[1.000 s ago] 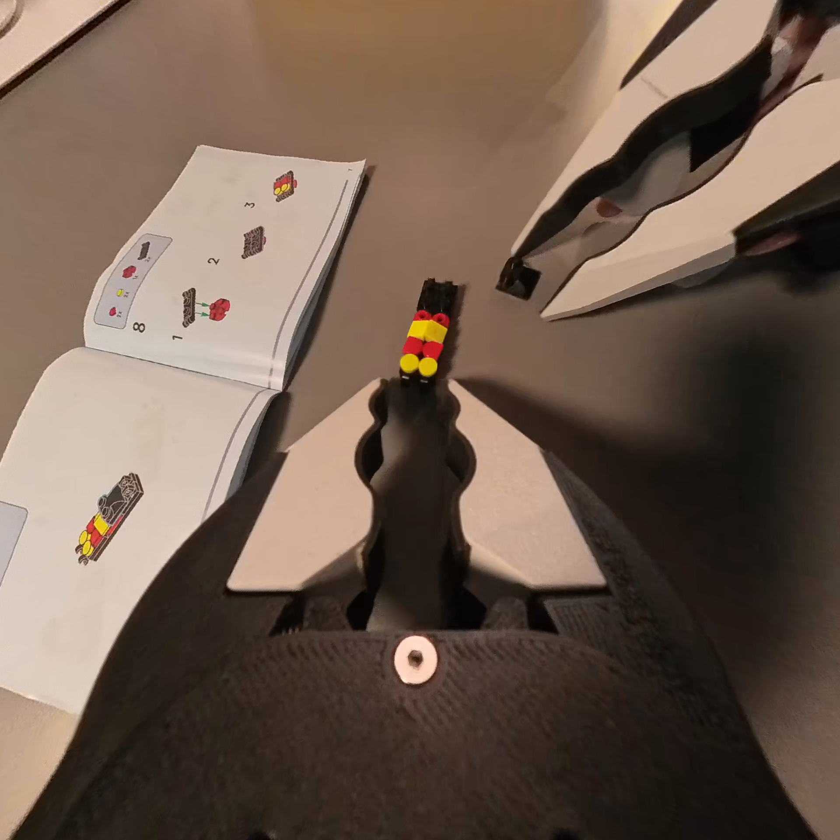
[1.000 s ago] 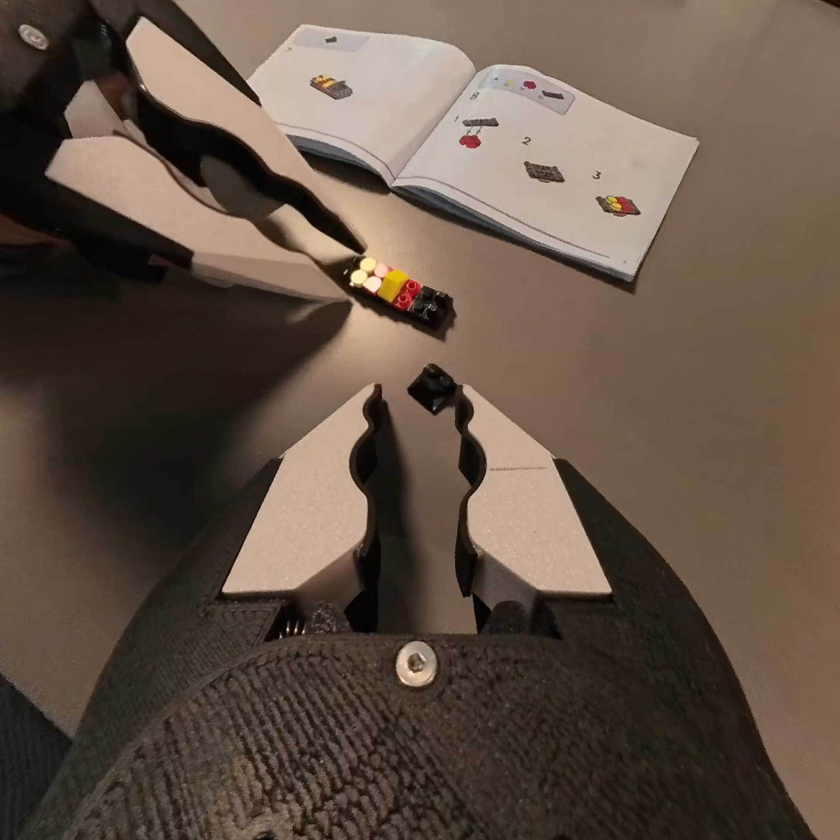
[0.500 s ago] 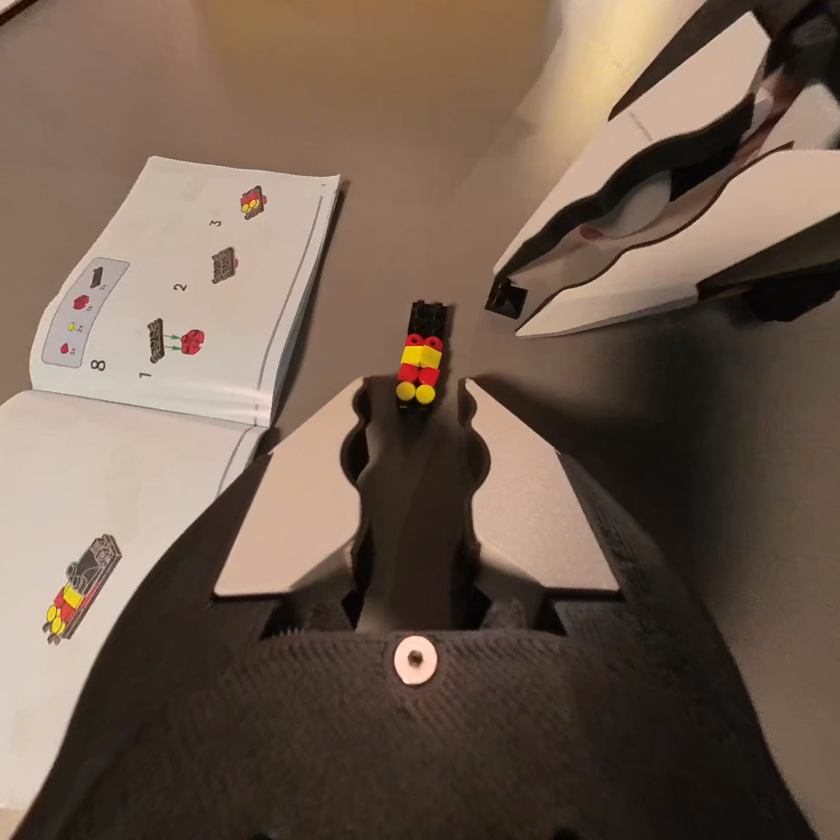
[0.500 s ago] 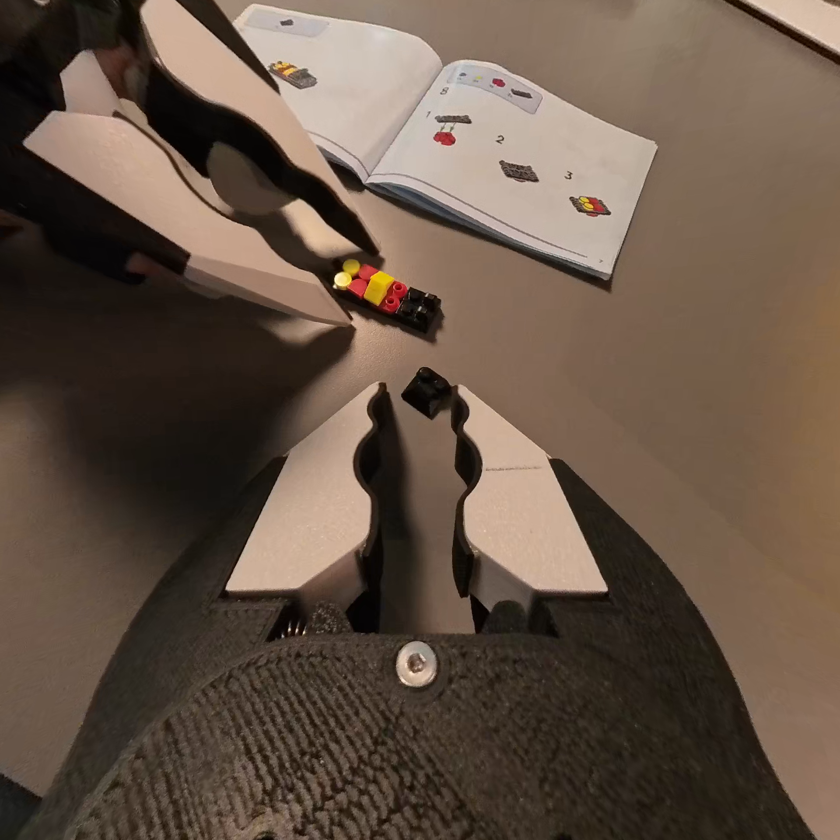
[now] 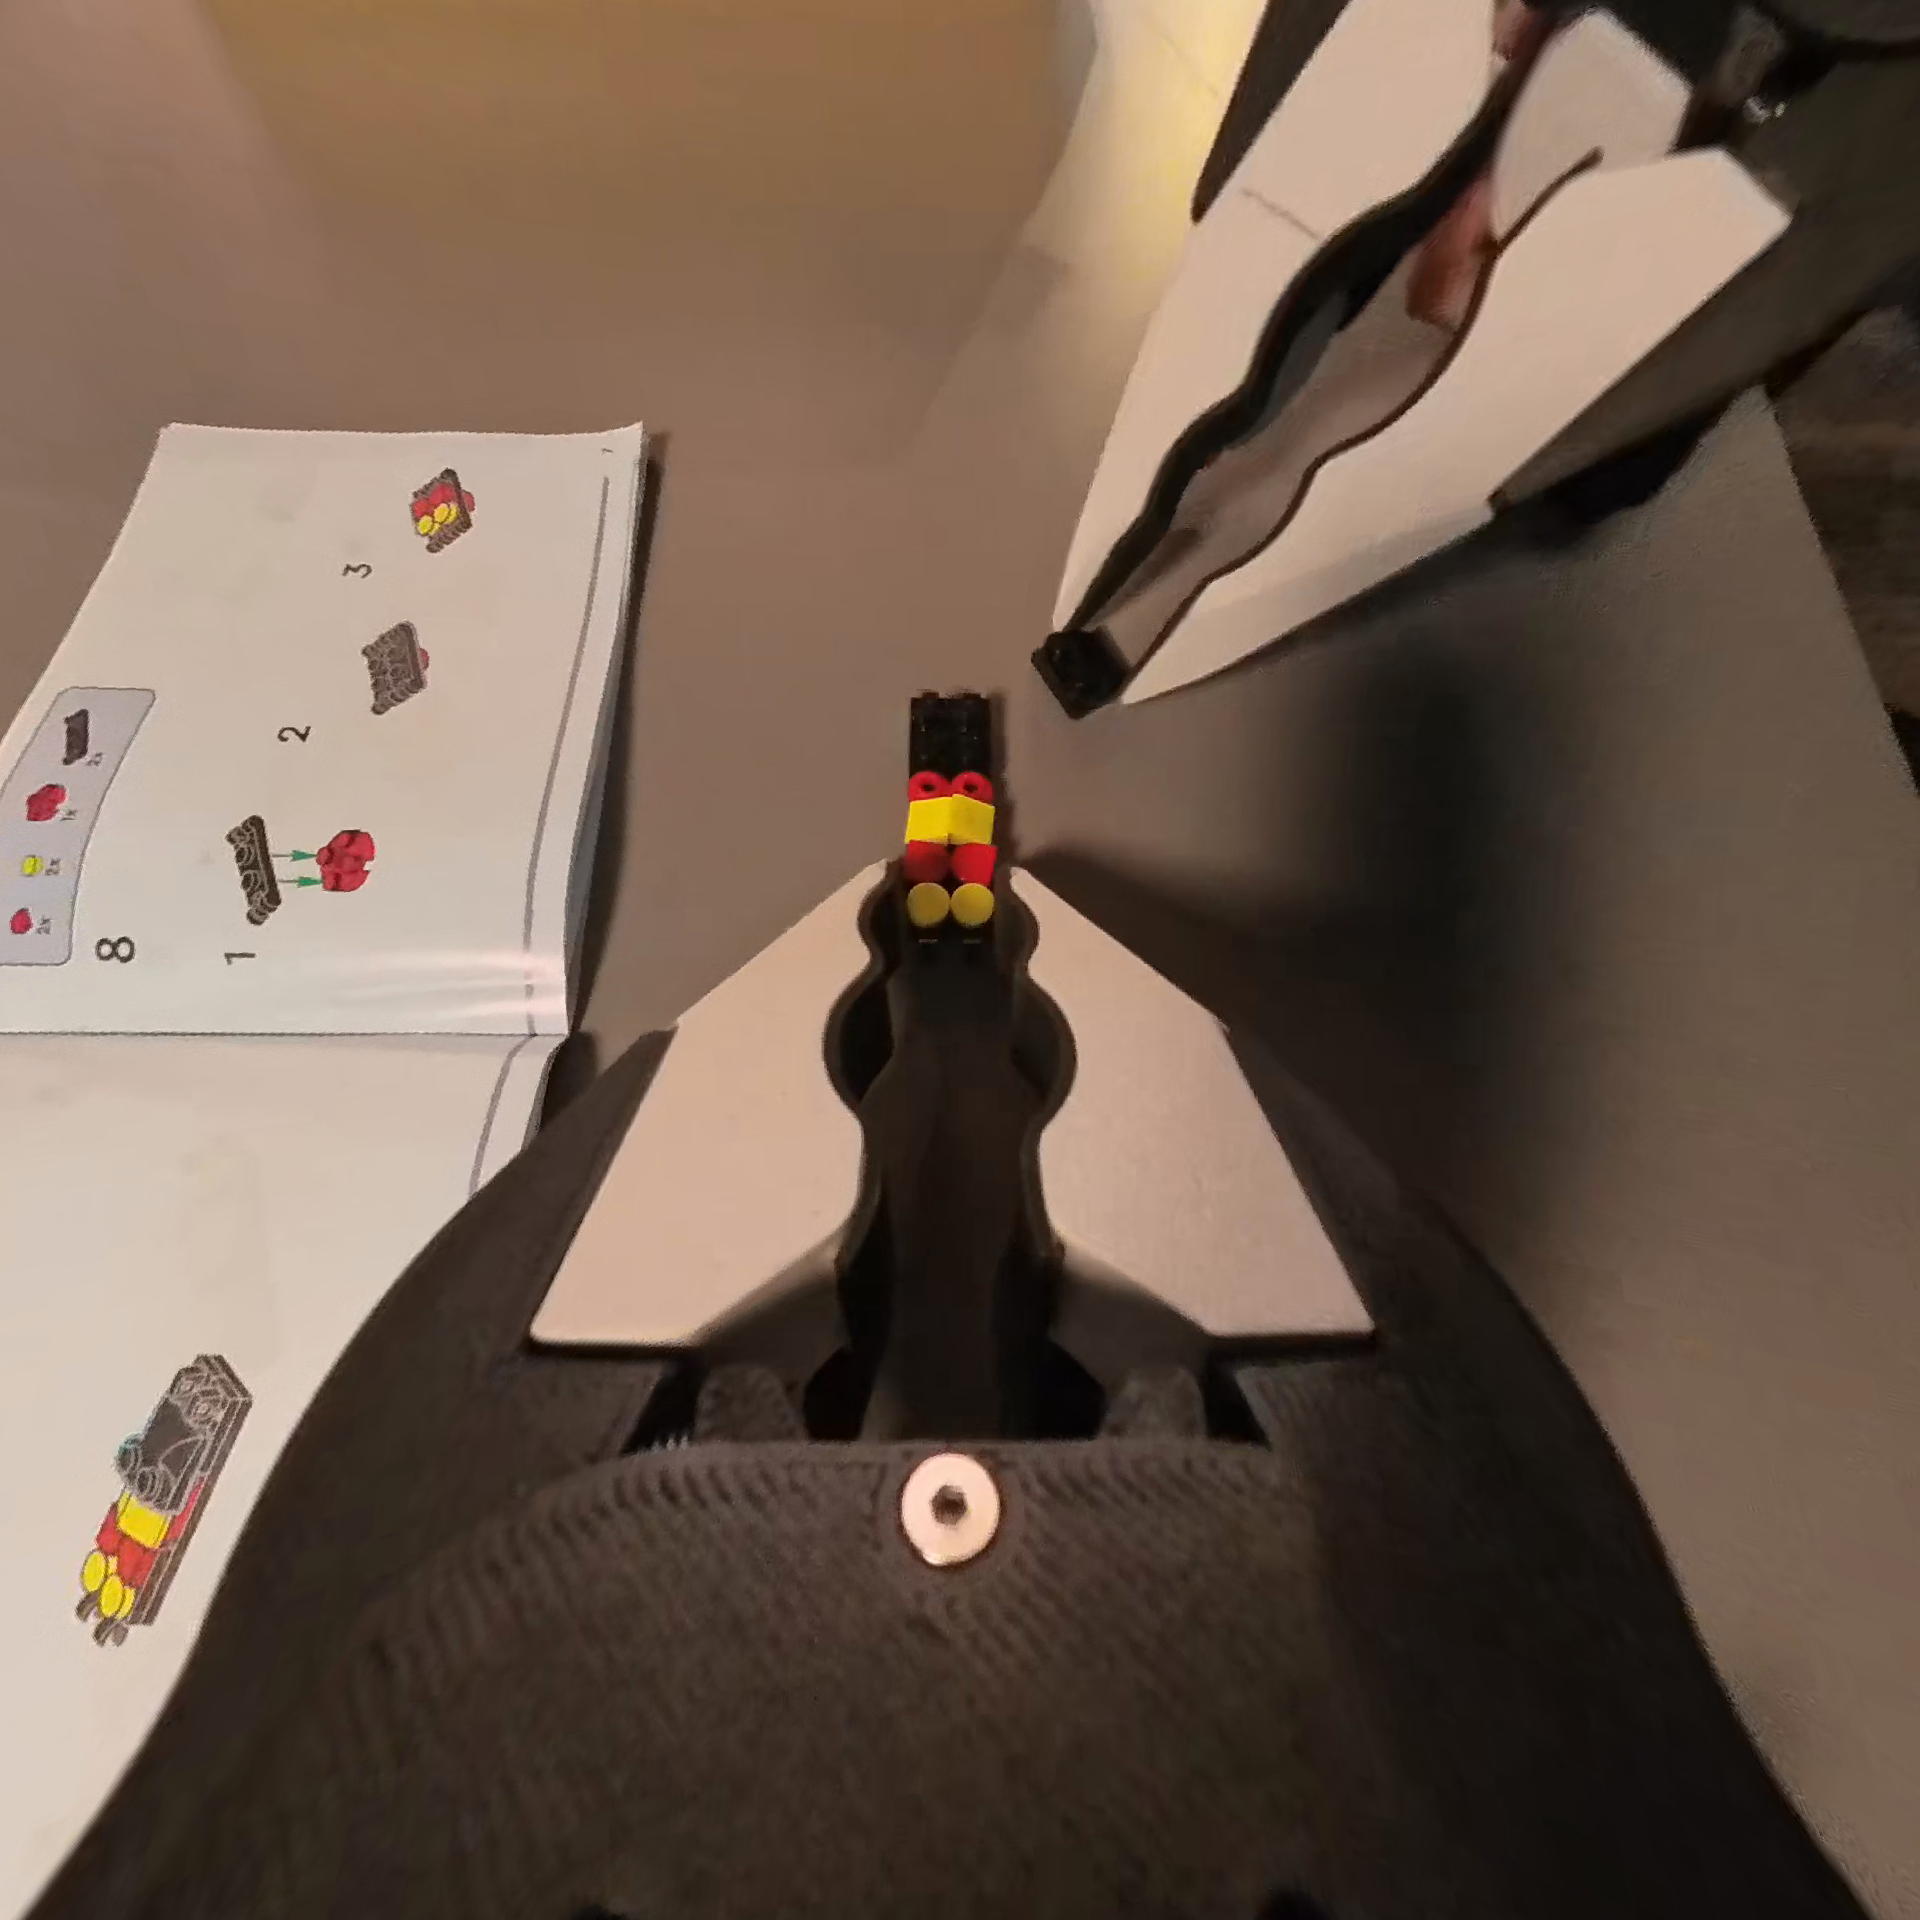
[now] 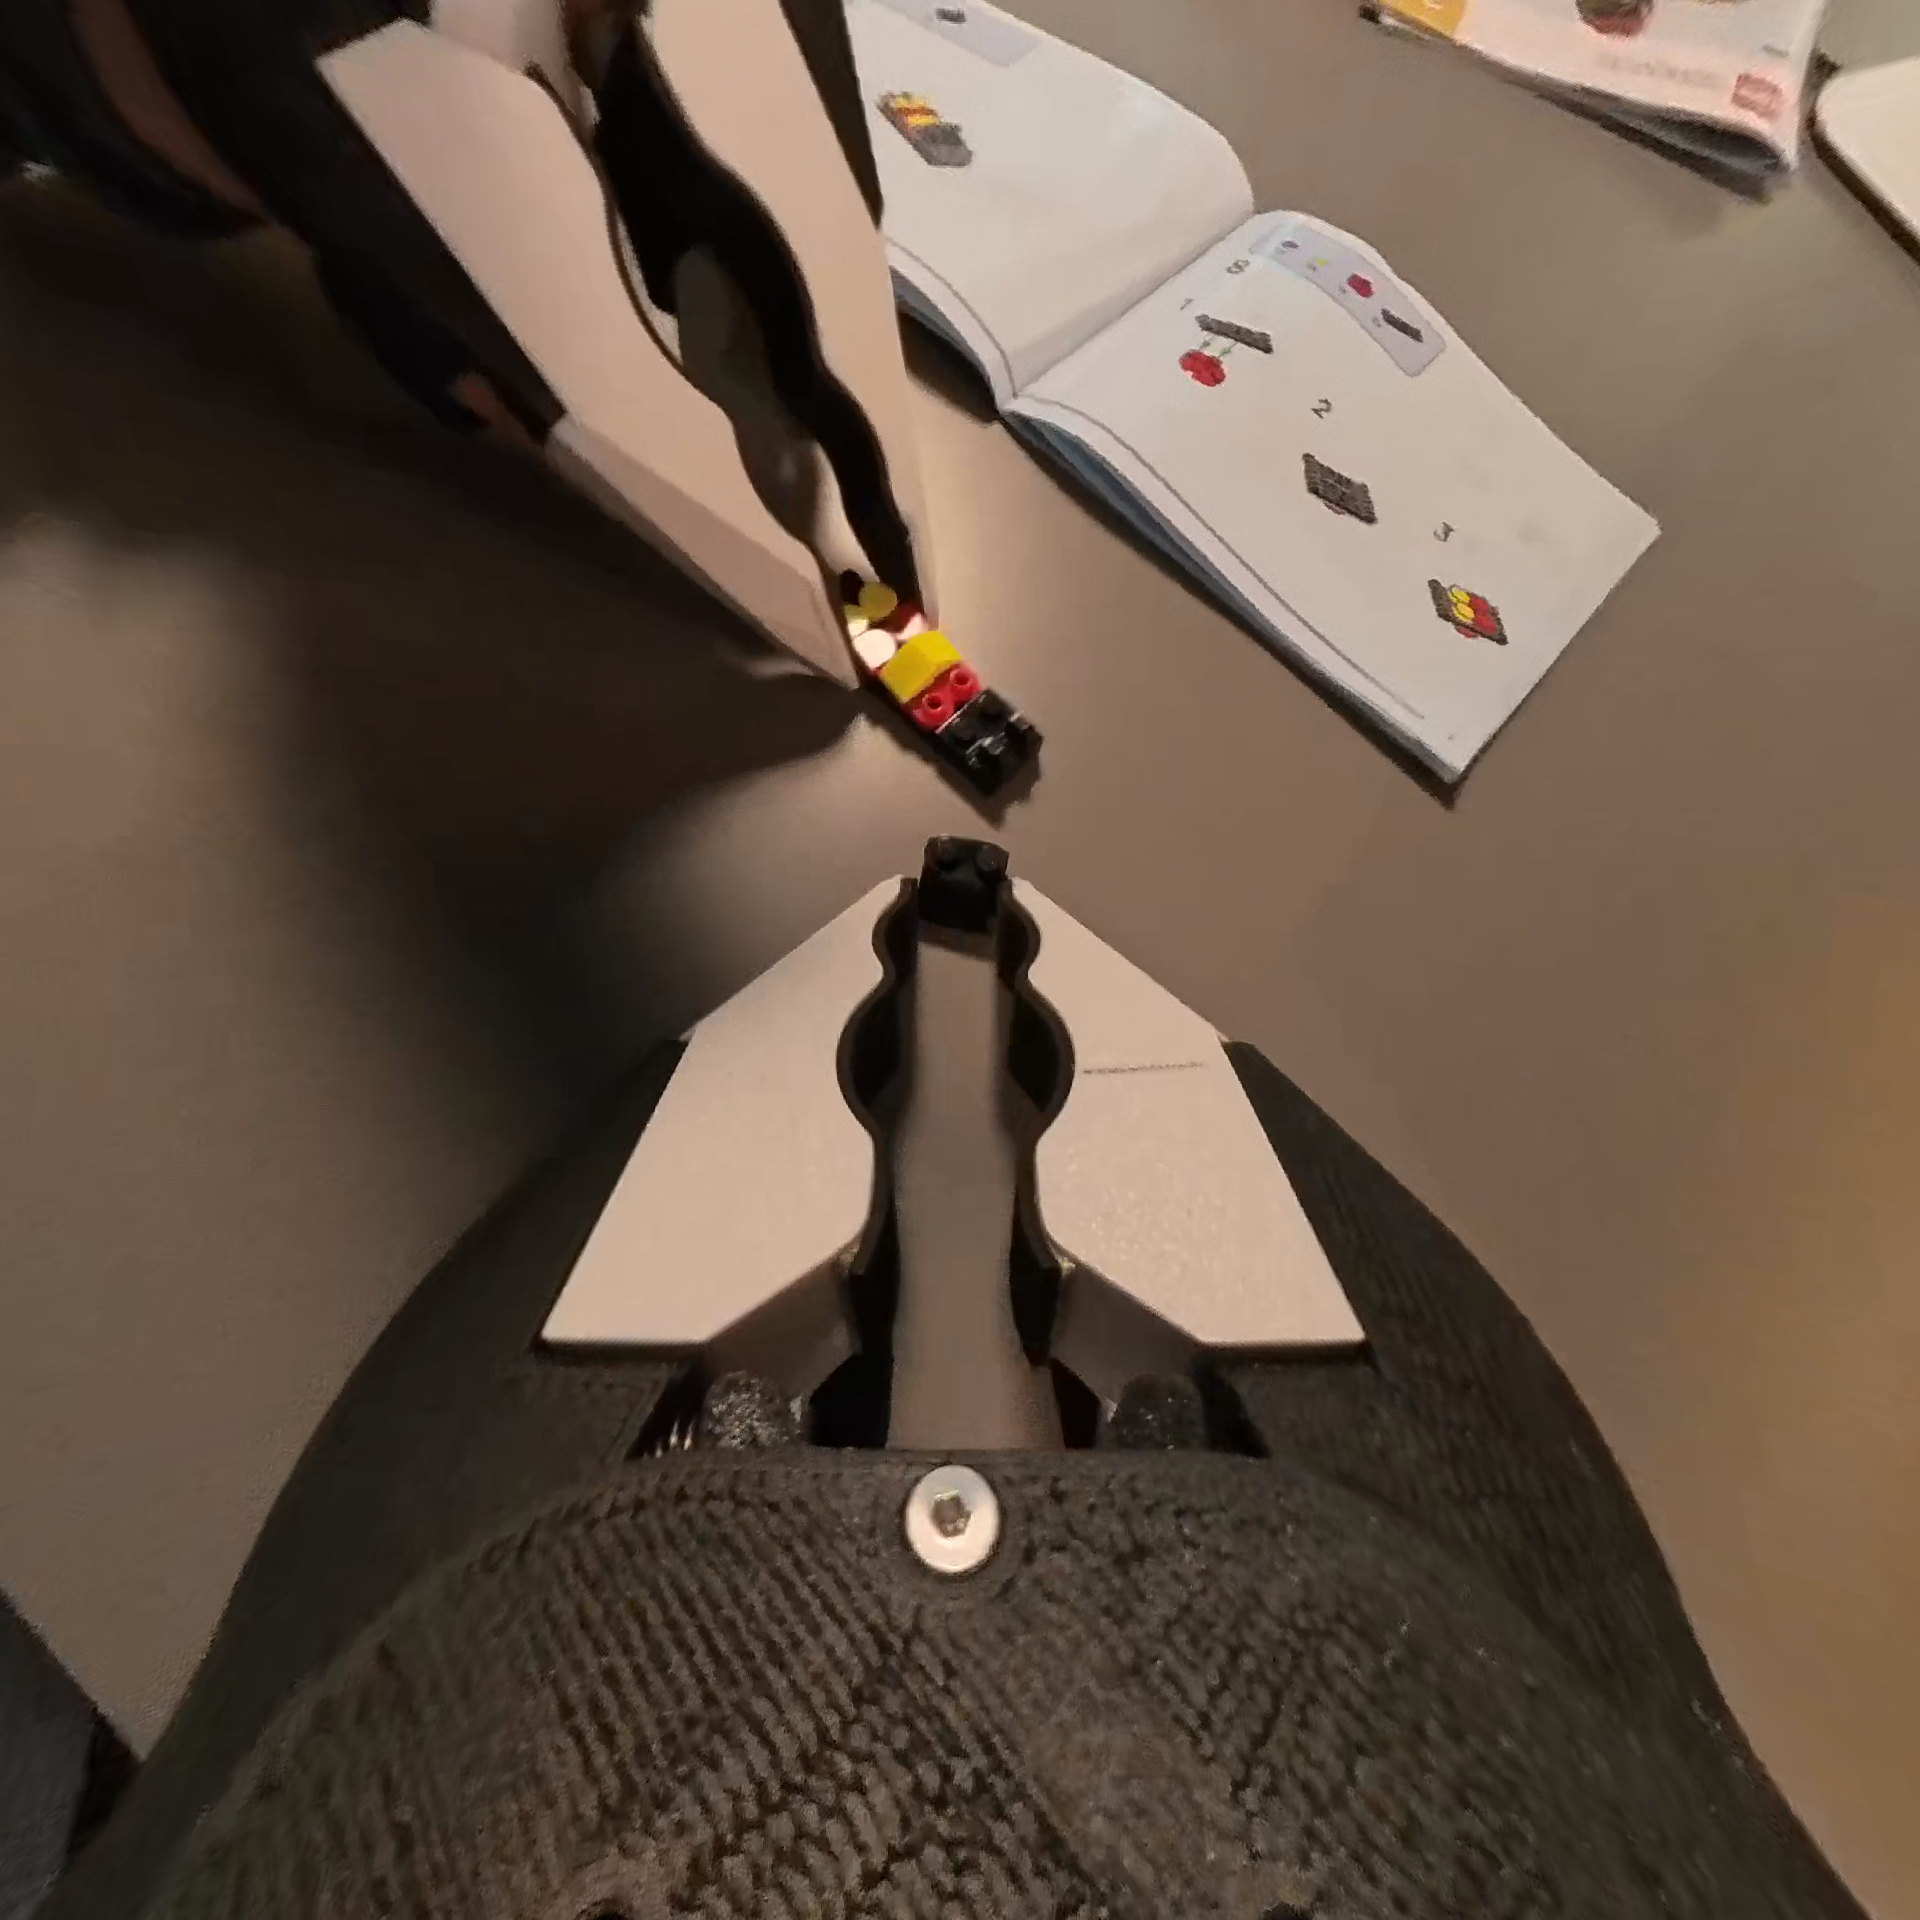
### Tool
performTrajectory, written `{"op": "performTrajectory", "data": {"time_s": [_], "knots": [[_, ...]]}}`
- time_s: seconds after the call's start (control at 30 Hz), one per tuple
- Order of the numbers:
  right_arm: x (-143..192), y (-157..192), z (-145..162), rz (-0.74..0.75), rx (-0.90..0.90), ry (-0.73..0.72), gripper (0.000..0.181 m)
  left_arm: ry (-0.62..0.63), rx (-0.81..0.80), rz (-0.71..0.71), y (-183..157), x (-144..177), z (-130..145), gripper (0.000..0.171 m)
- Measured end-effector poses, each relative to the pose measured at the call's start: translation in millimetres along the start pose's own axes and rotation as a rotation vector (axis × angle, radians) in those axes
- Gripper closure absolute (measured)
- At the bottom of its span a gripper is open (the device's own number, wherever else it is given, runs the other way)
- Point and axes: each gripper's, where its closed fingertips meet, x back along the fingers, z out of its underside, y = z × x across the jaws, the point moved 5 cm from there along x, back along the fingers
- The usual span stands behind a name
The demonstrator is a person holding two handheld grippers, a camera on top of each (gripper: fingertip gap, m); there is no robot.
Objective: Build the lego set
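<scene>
The lego assembly (image 5: 951,821) is a narrow black plate with yellow round studs, red pieces and a yellow brick on it, lying on the dark table. My left gripper (image 5: 953,888) is shut on its yellow-stud end. In the right wrist view the left gripper (image 6: 883,618) comes in from the upper left over the assembly (image 6: 940,686). My right gripper (image 6: 961,883) is shut on a small black brick (image 6: 964,868). It holds the brick just short of the assembly's black end. The left wrist view shows the right gripper (image 5: 1086,665) at the upper right.
An open instruction booklet (image 5: 312,727) lies left of the assembly, and it also shows in the right wrist view (image 6: 1299,416) at the upper right. A second booklet (image 6: 1662,73) and a white object's edge (image 6: 1870,145) lie at the far right.
My left gripper has closed on the assembly's yellow end. My right gripper has closed on the small black brick and moved nearer to the assembly's black end.
</scene>
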Motion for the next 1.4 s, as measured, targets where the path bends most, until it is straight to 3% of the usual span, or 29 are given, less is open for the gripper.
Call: {"op": "performTrajectory", "data": {"time_s": [0.23, 0.53, 0.93, 1.1, 1.23, 1.3, 1.4], "knots": [[8, 9, -20, -0.263, 0.301, -0.186, 0.168, 0.007, -0.086, 0.139, -15, 1, 1, 0.155], [2, 8, -26, -0.449, 0.34, -0.088, 0.168, -0.014, -0.189, 0.152, -25, 3, 2, 0.156], [-1, 9, -24, -0.475, 0.355, -0.042, 0.168, -0.059, -0.166, 0.193, -26, 8, -1, 0.155], [-2, 9, -24, -0.468, 0.359, -0.039, 0.168, -0.059, -0.165, 0.192, -26, 8, -1, 0.156], [3, 7, -26, -0.396, 0.341, -0.076, 0.148, -0.064, -0.152, 0.18, -24, 8, -2, 0.156], [6, 7, -28, -0.289, 0.365, -0.127, 0.139, -0.076, -0.126, 0.168, -20, 9, -3, 0.156], [6, 12, -30, 0.0, 0.559, -0.204, 0.132, -0.117, -0.05, 0.158, -12, 12, -7, 0.156]]}}
